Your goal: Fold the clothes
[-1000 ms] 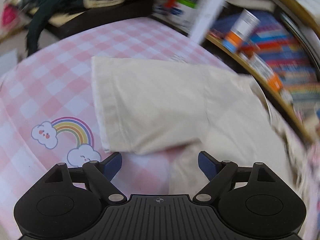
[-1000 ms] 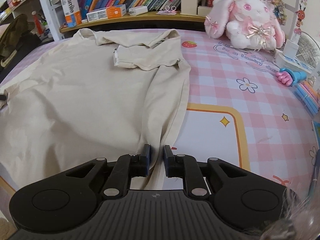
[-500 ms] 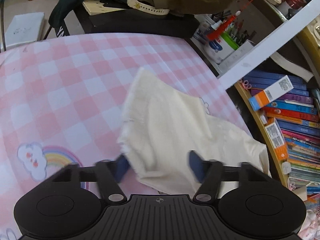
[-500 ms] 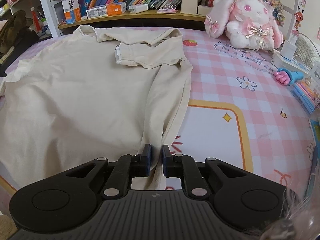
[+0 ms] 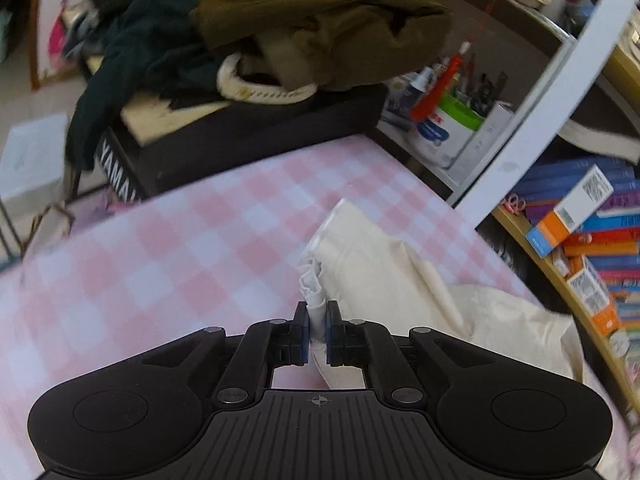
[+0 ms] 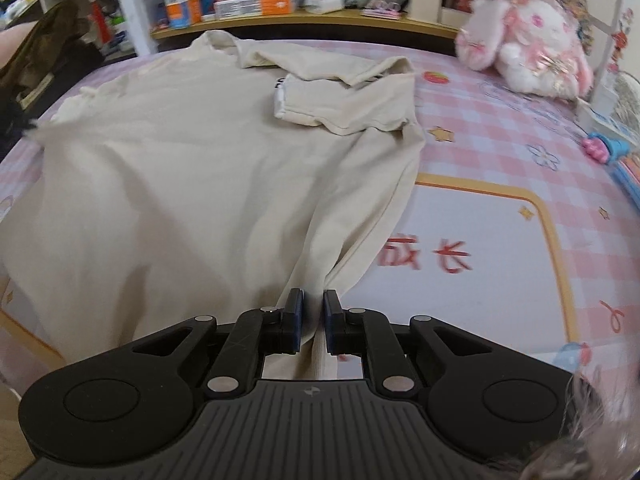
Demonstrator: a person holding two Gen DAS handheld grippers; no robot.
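the left gripper (image 5: 317,316) has its two black fingers pinched almost together on a bunched bit of the shirt (image 5: 384,264). the cloth is soft, cream coloured and thin, and it crumples into little white folds right between the blue pads (image 5: 305,334). the rest of that sleeve end trails off ahead and to the right of the gripper in loose, puffy wrinkles. under it is the table cover (image 5: 160,264), smooth and flat, with pink and white squares. far ahead of the gripper a heap of clothes (image 5: 312,28), dark green and brown, slumps on a black box. to the right are books (image 5: 600,236) packed flat on a curved wooden shelf.

the right gripper (image 6: 312,312) is squeezed nearly shut too, and it has the shirt's (image 6: 180,168) bottom edge nipped between its pads. from there the cloth spreads out wide ahead and to the left, mostly flat with long soft creases that run to the pinch. one short sleeve (image 6: 344,104) lies folded in over the shirt, far ahead. to the right of the gripper the cover shows a white patch with a yellow border and red marks. a fluffy pink and white toy bunny (image 6: 528,36) sits far ahead on the right.
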